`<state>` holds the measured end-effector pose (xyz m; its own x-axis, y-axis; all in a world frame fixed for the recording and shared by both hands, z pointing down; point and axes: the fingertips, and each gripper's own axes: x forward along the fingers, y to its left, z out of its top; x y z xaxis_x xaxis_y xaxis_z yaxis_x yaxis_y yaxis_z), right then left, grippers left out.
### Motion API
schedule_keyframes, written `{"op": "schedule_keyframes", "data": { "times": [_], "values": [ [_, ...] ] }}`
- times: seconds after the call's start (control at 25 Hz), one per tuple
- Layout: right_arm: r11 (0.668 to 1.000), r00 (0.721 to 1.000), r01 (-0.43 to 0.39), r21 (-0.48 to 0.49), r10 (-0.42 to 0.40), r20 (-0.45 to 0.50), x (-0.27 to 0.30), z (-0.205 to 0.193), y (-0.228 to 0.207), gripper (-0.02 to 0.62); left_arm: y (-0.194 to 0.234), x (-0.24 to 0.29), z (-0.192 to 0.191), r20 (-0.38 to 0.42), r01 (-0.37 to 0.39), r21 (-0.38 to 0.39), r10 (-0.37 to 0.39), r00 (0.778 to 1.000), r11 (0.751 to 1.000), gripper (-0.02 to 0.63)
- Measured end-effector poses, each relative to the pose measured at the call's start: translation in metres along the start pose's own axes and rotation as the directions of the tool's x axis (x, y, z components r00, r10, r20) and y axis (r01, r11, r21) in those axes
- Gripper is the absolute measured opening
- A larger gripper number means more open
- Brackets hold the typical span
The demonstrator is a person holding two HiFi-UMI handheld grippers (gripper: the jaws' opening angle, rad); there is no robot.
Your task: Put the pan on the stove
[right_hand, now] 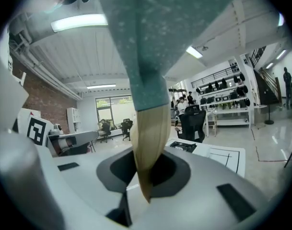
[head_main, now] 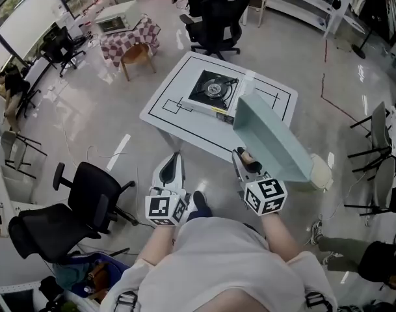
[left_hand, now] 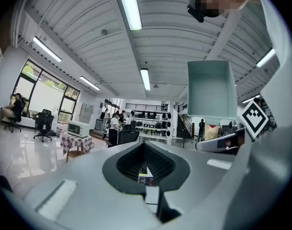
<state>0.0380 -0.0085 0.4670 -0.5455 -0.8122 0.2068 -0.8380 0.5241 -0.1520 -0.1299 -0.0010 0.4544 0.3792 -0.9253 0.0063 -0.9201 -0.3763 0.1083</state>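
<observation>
1. Your right gripper (right_hand: 146, 176) is clamped on the pan's wooden handle (right_hand: 148, 138), its jaws only slightly apart.
2. The teal pan (head_main: 272, 138) is tilted in the air, clear of the stove (head_main: 214, 88) on the white table (head_main: 165, 106).
3. Your left gripper (left_hand: 148, 171) is closed and empty.

The pan (head_main: 272, 142), right of centre, has a matt, speckled teal coating (its handle (right_hand: 148, 143) looks like pale, smooth wood). The stove (head_main: 214, 90) is dark, glossy metal on a smooth white table (head_main: 171, 93). The floor (head_main: 87, 122) shines, and checked cloth (head_main: 129, 38) drapes at upper left.
</observation>
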Motion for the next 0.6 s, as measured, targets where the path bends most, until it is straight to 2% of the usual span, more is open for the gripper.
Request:
{"op": "schedule_keyframes", "data": {
  "times": [0.12,0.28,0.6],
  "values": [
    [0.999,0.999,0.048,0.004,-0.048,0.015,0.048,0.014,-0.006,0.060,0.039,0.039,0.012,0.019,0.058,0.039,-0.059,0.998,0.998,0.011],
    [0.996,0.996,0.091,0.008,-0.091,0.022,0.100,0.028,-0.011,0.060,0.083,0.078,0.013,0.005,0.086,0.038,-0.086,0.996,0.996,0.011],
    [0.997,0.997,0.065,0.040,-0.064,-0.032,0.159,0.025,-0.023,0.060,0.121,0.120,-0.006,-0.055,0.083,-0.010,-0.083,0.995,0.997,0.011]
  ]
}}
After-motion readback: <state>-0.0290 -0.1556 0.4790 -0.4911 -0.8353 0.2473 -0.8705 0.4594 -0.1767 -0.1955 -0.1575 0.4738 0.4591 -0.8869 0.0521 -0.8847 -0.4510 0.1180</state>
